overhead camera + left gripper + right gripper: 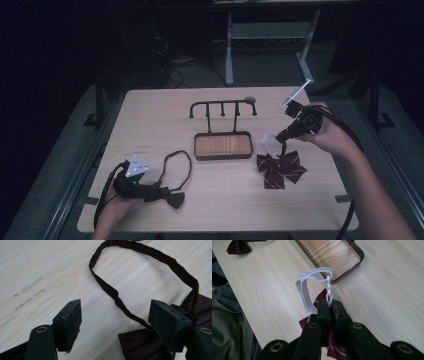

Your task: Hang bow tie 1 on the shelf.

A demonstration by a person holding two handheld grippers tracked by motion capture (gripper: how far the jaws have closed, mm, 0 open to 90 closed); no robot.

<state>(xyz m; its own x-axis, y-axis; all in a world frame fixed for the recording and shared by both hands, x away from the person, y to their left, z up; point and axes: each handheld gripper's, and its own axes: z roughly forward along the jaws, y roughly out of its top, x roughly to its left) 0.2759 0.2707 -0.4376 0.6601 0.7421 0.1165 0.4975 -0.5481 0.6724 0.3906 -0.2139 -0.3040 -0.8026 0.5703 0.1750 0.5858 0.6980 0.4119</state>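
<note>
My left gripper (150,192) lies low at the table's (150,125) near left, jaws wide apart beside the dark bow tie (172,199), whose strap (140,277) loops out on the wood; it seems to touch the far jaw. At centre stands the hook rack (222,106) over its wooden tray (222,146). My right gripper (330,305) is clamped on the white strap (308,287) of the striped maroon bow tie (280,169).
</note>
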